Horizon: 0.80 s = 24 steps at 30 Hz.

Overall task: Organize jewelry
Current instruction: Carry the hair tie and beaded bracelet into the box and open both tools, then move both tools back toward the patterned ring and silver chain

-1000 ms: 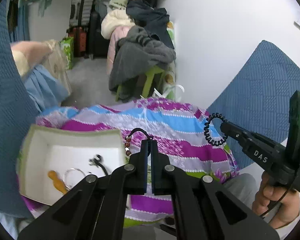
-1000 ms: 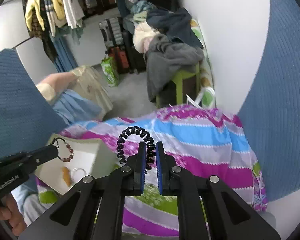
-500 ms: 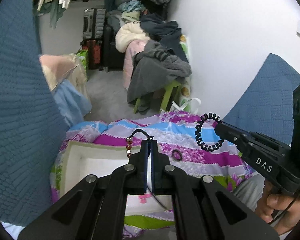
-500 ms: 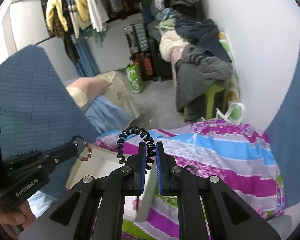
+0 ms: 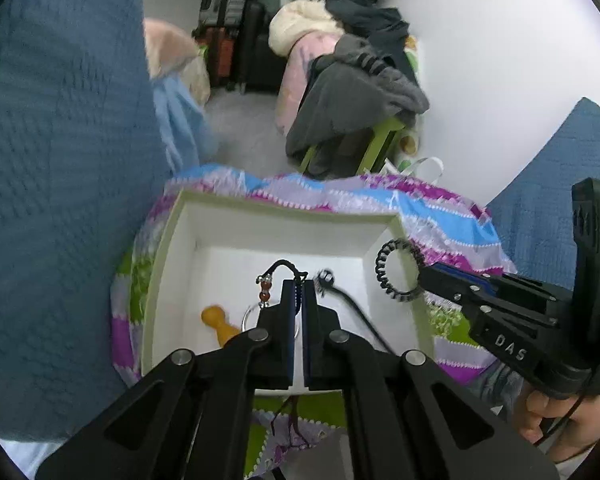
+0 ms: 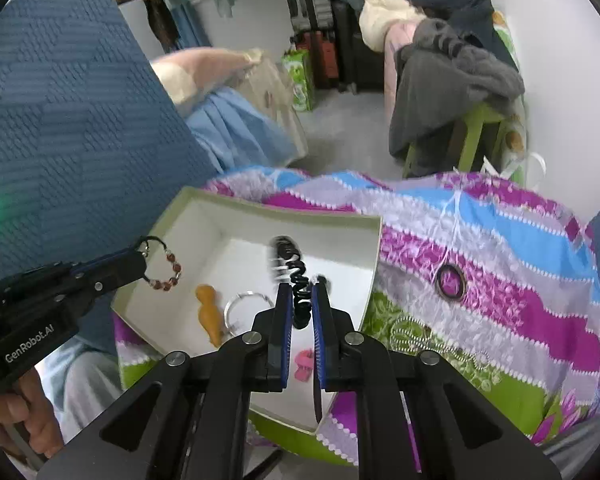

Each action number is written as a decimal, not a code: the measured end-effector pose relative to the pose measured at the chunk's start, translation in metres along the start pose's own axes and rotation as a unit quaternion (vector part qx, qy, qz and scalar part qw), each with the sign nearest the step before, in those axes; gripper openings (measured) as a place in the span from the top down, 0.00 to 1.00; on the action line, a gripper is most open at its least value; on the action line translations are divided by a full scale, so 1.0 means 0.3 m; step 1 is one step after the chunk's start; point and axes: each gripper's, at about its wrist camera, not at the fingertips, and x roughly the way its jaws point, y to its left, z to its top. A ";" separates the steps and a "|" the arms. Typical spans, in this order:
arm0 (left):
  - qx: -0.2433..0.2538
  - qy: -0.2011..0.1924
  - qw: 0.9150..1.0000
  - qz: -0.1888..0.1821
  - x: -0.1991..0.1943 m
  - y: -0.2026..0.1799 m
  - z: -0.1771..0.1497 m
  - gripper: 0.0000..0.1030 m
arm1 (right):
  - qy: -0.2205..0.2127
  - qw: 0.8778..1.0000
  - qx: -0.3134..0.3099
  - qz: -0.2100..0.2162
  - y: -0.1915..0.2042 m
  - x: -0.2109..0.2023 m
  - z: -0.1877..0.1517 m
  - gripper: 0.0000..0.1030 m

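Observation:
A white open box [image 5: 278,208] [image 6: 236,208] sits on a striped colourful cloth [image 6: 480,240]. My left gripper [image 5: 299,285] [image 6: 142,258] is shut on a beaded bracelet [image 5: 265,286] [image 6: 167,276] and holds it above the box. My right gripper [image 6: 301,288] [image 5: 420,276] is shut on a black spiral hair tie [image 6: 294,276] [image 5: 396,276], over the box's right side. Inside the box lie an orange figure [image 6: 209,314] [image 5: 219,322], a thin silver ring [image 6: 247,305] and a black cord piece [image 5: 342,294].
A dark ring [image 6: 449,282], a silver chain [image 6: 428,340] and a pink item [image 6: 303,364] lie on the cloth to the right of the box. Blue quilted fabric [image 5: 60,200] rises on the left. A clothes-piled green stool [image 6: 472,128] stands behind.
Both grippers have moved down and left over the white box, still holding the bracelet and the hair tie. The box now fills the middle of both views.

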 end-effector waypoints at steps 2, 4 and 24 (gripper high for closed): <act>-0.005 0.006 1.000 0.000 0.019 0.013 -0.018 0.98 | 0.008 1.000 0.000 0.001 0.001 0.019 -0.012 0.92; -0.010 0.010 1.000 -0.001 0.030 0.023 -0.031 0.98 | 0.014 1.000 -0.005 0.000 0.008 0.036 -0.025 0.92; -0.037 -0.051 0.998 0.017 -0.097 -0.055 0.010 0.43 | -0.068 0.997 -0.025 0.034 -0.068 -0.187 0.050 0.73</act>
